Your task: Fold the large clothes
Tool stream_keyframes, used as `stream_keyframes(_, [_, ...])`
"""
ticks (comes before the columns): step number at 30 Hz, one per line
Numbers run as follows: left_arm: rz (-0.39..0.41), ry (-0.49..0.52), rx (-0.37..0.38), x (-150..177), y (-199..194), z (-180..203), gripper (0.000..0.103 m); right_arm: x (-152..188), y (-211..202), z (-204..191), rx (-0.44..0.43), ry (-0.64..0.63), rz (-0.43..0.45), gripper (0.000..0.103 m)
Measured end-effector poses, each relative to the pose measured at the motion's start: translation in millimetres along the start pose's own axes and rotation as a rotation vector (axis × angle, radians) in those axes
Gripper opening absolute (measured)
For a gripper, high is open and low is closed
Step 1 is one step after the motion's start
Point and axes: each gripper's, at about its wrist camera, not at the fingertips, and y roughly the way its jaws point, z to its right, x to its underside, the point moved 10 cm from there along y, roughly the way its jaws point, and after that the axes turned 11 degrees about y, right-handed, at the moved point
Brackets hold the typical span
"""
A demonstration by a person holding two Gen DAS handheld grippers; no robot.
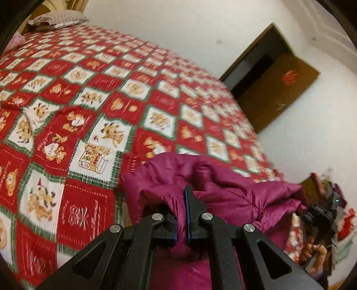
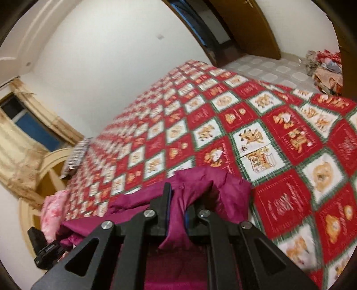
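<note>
Jacket [image 1: 223,185], magenta and quilted, hangs bunched between the two grippers above the near part of a bed. Left gripper [image 1: 187,200] is clenched on a fold of it; the cloth is pinched between the blue-edged pads and spills out forward and to the right in the left wrist view. Right gripper [image 2: 178,200] also grasps the jacket: a thick fold [image 2: 176,223] runs between its fingers, jaws nearly closed on it, and a puffed part rises in front of them. In the right wrist view the cloth trails off to the left, towards the other gripper's black housing [image 2: 46,249] at the lower left edge.

Bedspread [image 1: 89,107] is a red, white and green patchwork with printed bears and lettering. It covers the whole bed and lies flat, with slight wrinkles near the left edge. Both views are somewhat blurred.

Pillow [image 1: 58,19] sits at the far head of the bed, a pink cloth [image 2: 51,214] beside it near a cream headboard [image 2: 51,162]. Curtain [image 2: 15,151] hangs by a window.

Wall [image 1: 178,24] is white. Brown door [image 1: 279,89] stands open beyond the bed's far side. Part of a hand [image 1: 312,252] on the right gripper's handle shows at the right of the left wrist view. A heap of cloth [image 2: 325,67] lies on the pale tiled floor near the door.
</note>
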Motion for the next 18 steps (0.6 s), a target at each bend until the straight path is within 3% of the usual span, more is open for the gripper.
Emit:
stream_keyframes(5, [-0.054, -0.030, -0.036, 4.9, 30.6, -14.4, 0.005, 2.6, 43.2, 19.0, 0.069, 0.017, -0.008, 0.012])
stream_keyframes(18, [-0.109, -0.008, -0.136, 2.9, 53.1, -13.1, 0.005, 7.4, 72.9, 37.3, 0.162, 0.008, -0.040, 0.012])
